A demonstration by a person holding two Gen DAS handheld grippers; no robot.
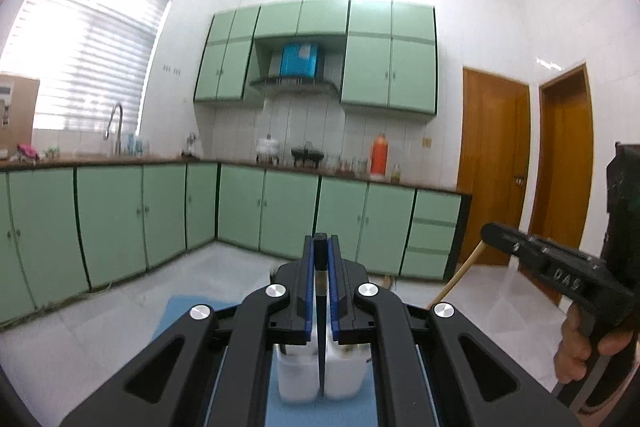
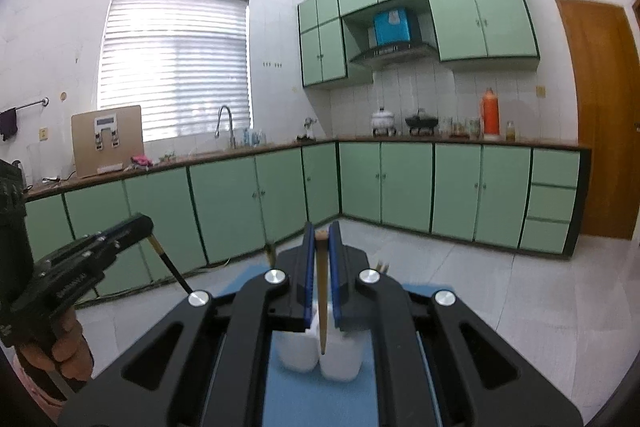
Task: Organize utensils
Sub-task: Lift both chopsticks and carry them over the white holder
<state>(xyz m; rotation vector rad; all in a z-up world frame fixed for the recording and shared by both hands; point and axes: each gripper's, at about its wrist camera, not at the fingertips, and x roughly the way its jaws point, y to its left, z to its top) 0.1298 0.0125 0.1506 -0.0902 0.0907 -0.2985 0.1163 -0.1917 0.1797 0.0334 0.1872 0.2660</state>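
My left gripper (image 1: 320, 247) is shut on a black chopstick (image 1: 321, 327) that hangs point down over a white two-cup utensil holder (image 1: 298, 375) on a blue mat (image 1: 188, 311). My right gripper (image 2: 321, 233) is shut on a light wooden chopstick (image 2: 322, 307), its tip just above the same white holder (image 2: 340, 359). The right gripper also shows at the right of the left wrist view (image 1: 490, 233), with the wooden chopstick (image 1: 456, 277) slanting down from it. The left gripper shows at the left of the right wrist view (image 2: 146, 223) with the black chopstick (image 2: 172, 267).
Green base cabinets (image 1: 240, 203) and a brown countertop with a faucet (image 1: 116, 125), pots and an orange thermos (image 1: 378, 155) line the far walls. Wooden doors (image 1: 492, 167) stand at the right. White tile floor (image 2: 500, 299) lies beyond the mat (image 2: 320, 399).
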